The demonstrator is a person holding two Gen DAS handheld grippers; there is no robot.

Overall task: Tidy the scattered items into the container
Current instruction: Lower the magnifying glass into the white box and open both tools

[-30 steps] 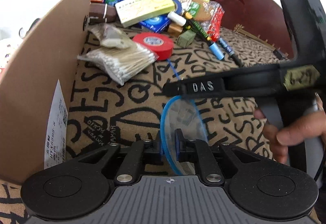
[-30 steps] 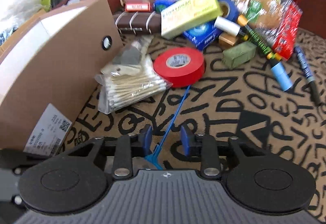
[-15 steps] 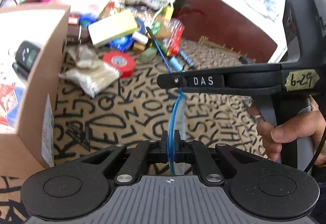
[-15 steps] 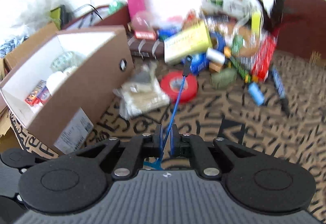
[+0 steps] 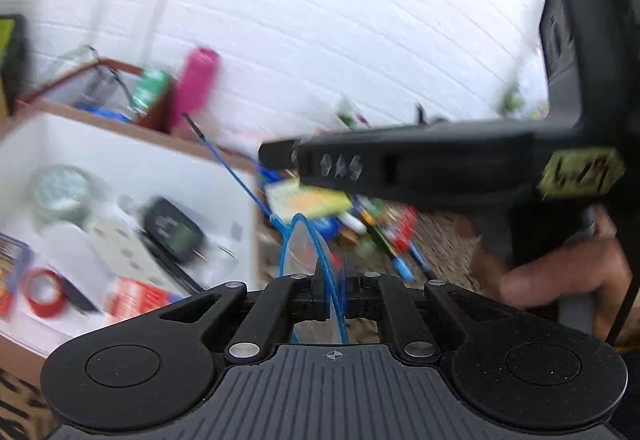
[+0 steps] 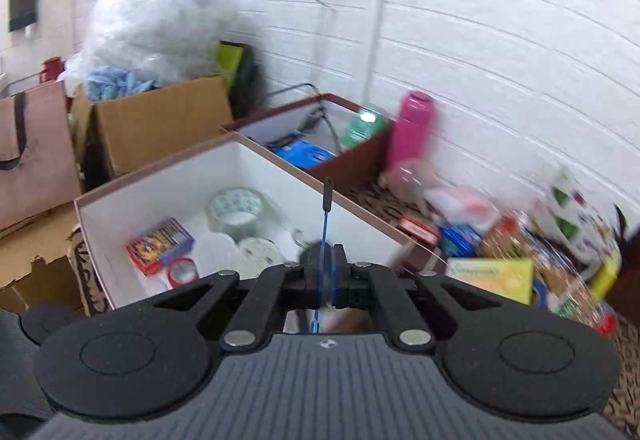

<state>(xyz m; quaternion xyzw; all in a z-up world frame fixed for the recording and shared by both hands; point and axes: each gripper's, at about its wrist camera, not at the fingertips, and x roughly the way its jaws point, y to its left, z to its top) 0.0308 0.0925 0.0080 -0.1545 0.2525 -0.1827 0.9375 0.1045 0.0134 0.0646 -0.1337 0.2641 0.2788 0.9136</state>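
We are pinching a blue cable (image 5: pixel 320 252) with both tools, left tool (image 5: pixel 335 286) and right tool (image 6: pixel 325 274), before a white brick wall (image 6: pixel 500 40) above the letter-patterned table (image 6: pixel 624 352).

white brick wall (image 6: pixel 500 40) — brown paper bag (image 6: pixel 32 152), plastic-wrapped bundle (image 6: pixel 152 20) at left.

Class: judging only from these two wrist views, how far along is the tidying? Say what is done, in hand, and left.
Done: tape rolls, a card pack and other bits lie in the white-lined box. In hand: both the left gripper and right gripper are shut on a blue-rimmed item with a thin stick. Left: the cluttered pile on the patterned cloth.
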